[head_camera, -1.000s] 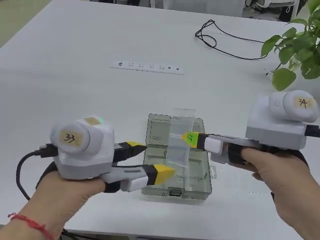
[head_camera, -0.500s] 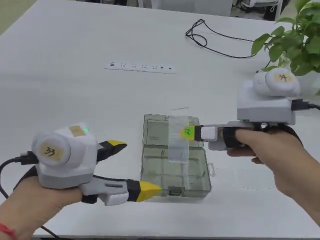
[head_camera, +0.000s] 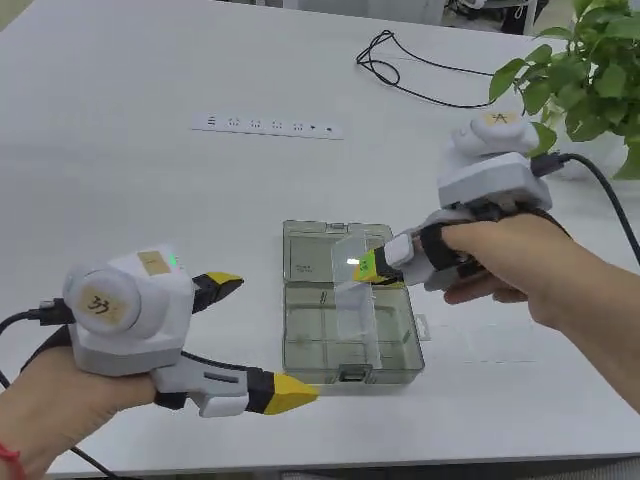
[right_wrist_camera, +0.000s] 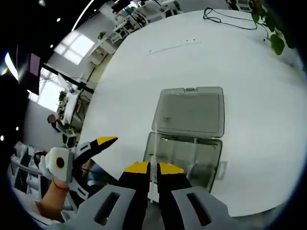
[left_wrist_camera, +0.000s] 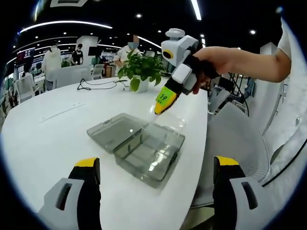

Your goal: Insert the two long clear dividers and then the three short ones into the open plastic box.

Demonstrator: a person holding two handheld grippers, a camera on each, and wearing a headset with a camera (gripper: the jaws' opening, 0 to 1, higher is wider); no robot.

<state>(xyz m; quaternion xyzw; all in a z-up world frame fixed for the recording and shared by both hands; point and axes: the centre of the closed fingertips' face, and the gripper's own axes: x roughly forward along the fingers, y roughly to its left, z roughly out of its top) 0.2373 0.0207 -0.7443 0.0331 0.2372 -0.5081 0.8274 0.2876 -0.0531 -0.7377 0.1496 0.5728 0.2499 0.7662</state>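
Divider (head_camera: 357,308) pinched btwn R gripper (head_camera: 366,267) fingers (head_camera: 376,263), over box (head_camera: 308,342).

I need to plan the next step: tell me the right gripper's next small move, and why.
Probably ease the right gripper downward to seat the clear divider in the box. Its jaws are shut on the divider's top, the sheet stands over the open tray, and the left gripper is open beside it.

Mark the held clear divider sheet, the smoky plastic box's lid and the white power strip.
Clear divider sheet (head_camera: 357,305): head view, middle of the sheet.
Smoky plastic box's lid (head_camera: 312,252): head view, lid's left half.
White power strip (head_camera: 267,125): head view, its centre.
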